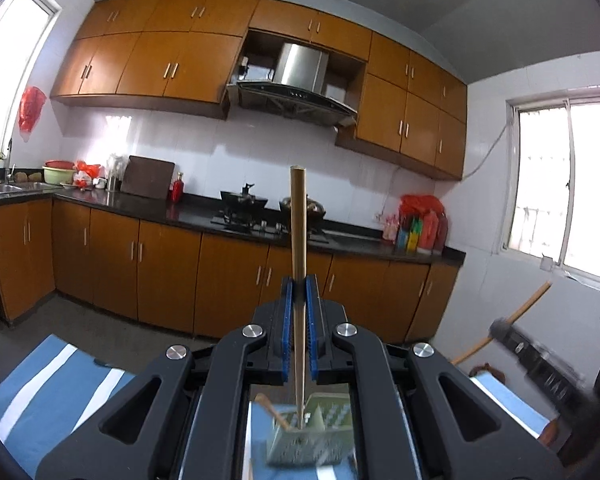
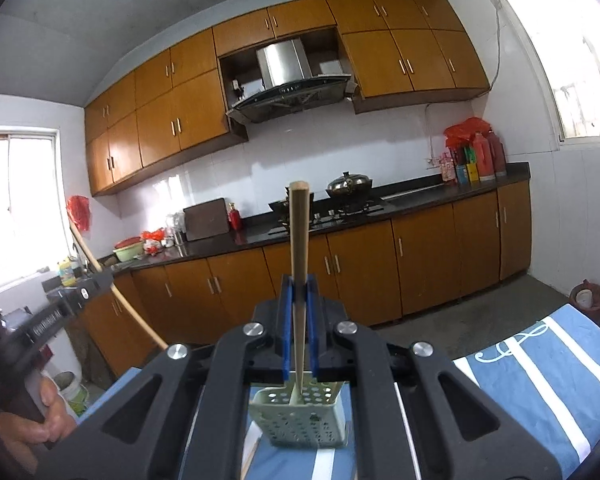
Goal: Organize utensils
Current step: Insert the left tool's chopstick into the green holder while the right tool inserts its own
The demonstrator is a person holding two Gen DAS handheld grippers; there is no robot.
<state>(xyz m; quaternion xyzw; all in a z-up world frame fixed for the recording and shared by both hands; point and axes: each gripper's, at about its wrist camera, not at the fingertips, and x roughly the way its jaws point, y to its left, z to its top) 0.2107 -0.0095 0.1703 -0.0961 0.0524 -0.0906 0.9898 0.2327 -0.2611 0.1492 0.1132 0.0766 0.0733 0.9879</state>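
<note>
You're mid-drop: left gripper [image 1: 299, 292] and right gripper [image 2: 299, 292] each clamp a chopstick [image 1: 298, 220] above the perforated holder [image 2: 300, 420]. Lower both tips inside, then release.

The perforated green holder [image 1: 308, 436] was smeared with motion blur in the left wrist view, its base cut off by the frame's lower edge. The lower tip of the chopstick [image 1: 299, 280] was lost against it (in or above, impossible to tell). The right gripper's [image 1: 500, 326] fingertips were blurred too, their grip unreadable there.
</note>
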